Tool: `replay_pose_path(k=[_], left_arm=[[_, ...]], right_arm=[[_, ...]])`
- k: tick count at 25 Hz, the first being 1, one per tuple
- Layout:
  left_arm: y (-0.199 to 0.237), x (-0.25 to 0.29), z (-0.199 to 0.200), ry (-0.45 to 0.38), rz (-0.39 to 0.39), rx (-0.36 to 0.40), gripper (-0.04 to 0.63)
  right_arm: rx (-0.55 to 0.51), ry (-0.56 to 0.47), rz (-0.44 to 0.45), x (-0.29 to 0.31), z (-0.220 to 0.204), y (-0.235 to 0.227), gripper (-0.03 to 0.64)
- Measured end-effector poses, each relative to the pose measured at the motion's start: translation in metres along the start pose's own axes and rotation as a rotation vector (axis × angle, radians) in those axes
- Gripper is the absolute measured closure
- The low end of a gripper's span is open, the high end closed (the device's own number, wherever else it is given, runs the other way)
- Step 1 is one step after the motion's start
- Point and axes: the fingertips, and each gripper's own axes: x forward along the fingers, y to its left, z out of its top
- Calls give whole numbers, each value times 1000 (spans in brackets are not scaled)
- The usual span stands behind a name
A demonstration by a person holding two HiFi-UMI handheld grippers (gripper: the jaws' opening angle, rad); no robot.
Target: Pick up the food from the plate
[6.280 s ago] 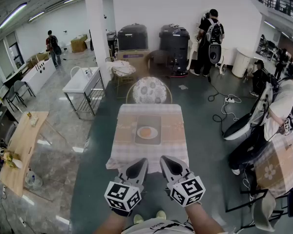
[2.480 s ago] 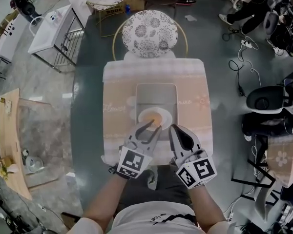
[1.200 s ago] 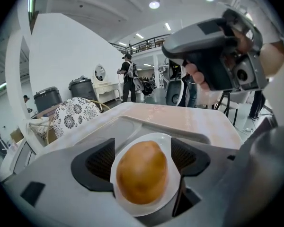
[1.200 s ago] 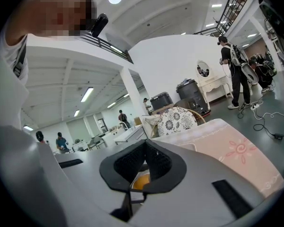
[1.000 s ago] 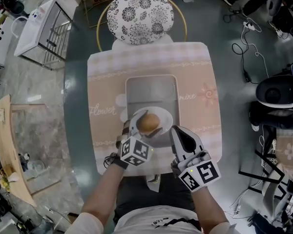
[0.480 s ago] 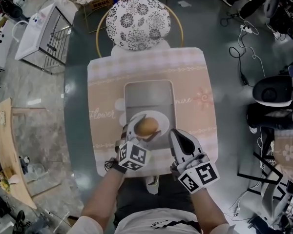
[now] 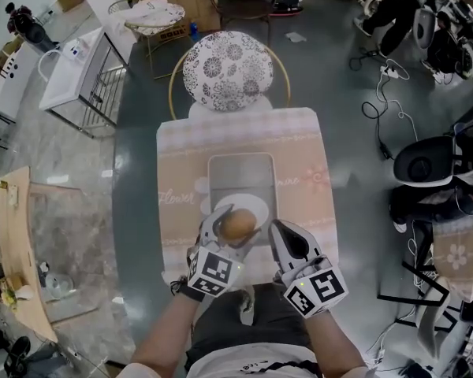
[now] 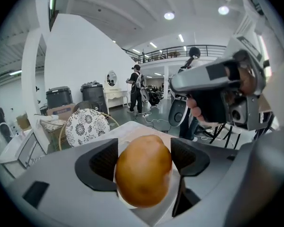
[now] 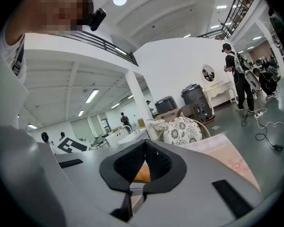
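Head view: right gripper [image 7: 283,235] hangs shut and empty at the near edge of the table [image 7: 303,211] as left gripper [image 7: 236,227] clamps a round golden bun [image 8: 143,171] by its sides over the white plate [image 7: 250,204]; it looks light, soft, easily crushed

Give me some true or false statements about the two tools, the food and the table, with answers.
1. The left tool grips the round brown food. True.
2. The right tool is wide open. False: its jaws are together, with nothing between them.
3. The white plate sits on a grey tray. True.
4. The patterned chair stands right of the table. False: it stands at the far end.
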Motion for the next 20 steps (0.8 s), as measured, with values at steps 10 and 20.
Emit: replay_pose_path(k=[10,20], left_arm=[[-7,-66,79,-109,25,-77,247],[-33,-121,138,-197,28,-90,247]], right_arm=[[-68,-17,30,-21,45,31,603],[-135,-86,35,-37,92,55,603]])
